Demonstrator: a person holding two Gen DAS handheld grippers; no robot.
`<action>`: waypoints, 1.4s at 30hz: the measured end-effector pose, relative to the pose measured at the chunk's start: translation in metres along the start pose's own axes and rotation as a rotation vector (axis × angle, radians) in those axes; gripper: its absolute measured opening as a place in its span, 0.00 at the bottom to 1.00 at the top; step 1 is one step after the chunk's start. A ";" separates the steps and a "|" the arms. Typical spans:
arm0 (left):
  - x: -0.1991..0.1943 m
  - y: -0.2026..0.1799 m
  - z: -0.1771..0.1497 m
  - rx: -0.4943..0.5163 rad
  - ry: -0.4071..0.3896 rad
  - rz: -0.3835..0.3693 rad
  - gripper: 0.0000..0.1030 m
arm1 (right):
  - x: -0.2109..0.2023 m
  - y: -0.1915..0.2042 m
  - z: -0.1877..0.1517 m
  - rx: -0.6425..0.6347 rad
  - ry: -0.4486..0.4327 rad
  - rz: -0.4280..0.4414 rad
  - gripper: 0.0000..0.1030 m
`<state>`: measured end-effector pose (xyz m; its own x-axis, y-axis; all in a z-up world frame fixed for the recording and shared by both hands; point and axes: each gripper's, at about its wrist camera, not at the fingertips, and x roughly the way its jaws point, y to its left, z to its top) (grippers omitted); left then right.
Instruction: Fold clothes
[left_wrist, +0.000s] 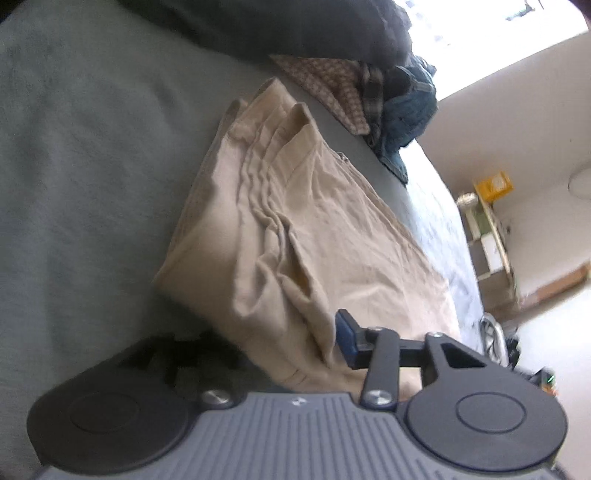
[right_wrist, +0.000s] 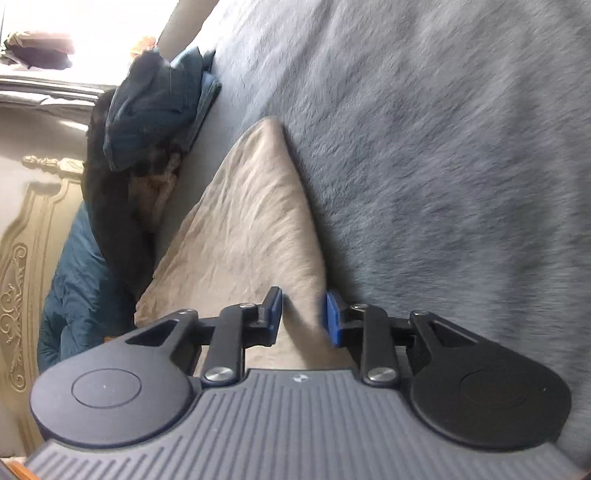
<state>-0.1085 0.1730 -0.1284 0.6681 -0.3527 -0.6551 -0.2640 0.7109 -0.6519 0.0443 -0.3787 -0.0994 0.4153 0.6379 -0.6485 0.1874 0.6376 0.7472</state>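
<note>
Lying folded on the grey-green bed cover (left_wrist: 85, 155), the beige trousers (left_wrist: 280, 236) sit between both grippers, with a heap of unfolded clothes (left_wrist: 399, 107) beyond them near the bed's edge.

The left gripper (left_wrist: 258, 343) has its fingers apart. Only one blue-padded finger (left_wrist: 345, 332) shows clearly; the other is lost in dark blur behind the cloth's near corner, so whether any fabric is caught on that side cannot be told. The visible pad stands just beside a bunched fold, seemingly not pressing it. In the right wrist view, the right gripper (right_wrist: 304, 317) has its fingers partly open with the trousers' edge (right_wrist: 255, 221) running between them; a gap shows at each pad, so the cloth looks released, not pinched.

Judged from this, the main risk is a snag. If either hand pulls away while a pad drags on the loose fold, the layers could slide and the stack would open. The rumpled ridges down the middle suggest the layers are not lying flat, so a nudge may shift them.

The left view alone shows the stacked hems and the creases. The right view alone shows both of its pads, the trousers' tapering far end, and the carved headboard (right_wrist: 18, 258).
</note>
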 end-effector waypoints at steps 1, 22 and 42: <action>-0.009 -0.001 -0.002 0.028 -0.007 0.024 0.61 | -0.011 0.003 0.000 -0.016 -0.029 -0.001 0.33; -0.001 -0.077 0.043 0.526 -0.189 0.300 0.58 | 0.011 0.116 -0.080 -0.647 0.010 -0.083 0.42; 0.033 -0.062 0.080 0.460 -0.168 0.276 0.50 | 0.047 0.113 -0.086 -0.603 0.102 -0.094 0.42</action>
<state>-0.0141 0.1662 -0.0790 0.7291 -0.0407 -0.6832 -0.1393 0.9685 -0.2063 0.0085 -0.2396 -0.0582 0.3291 0.5864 -0.7402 -0.3294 0.8059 0.4920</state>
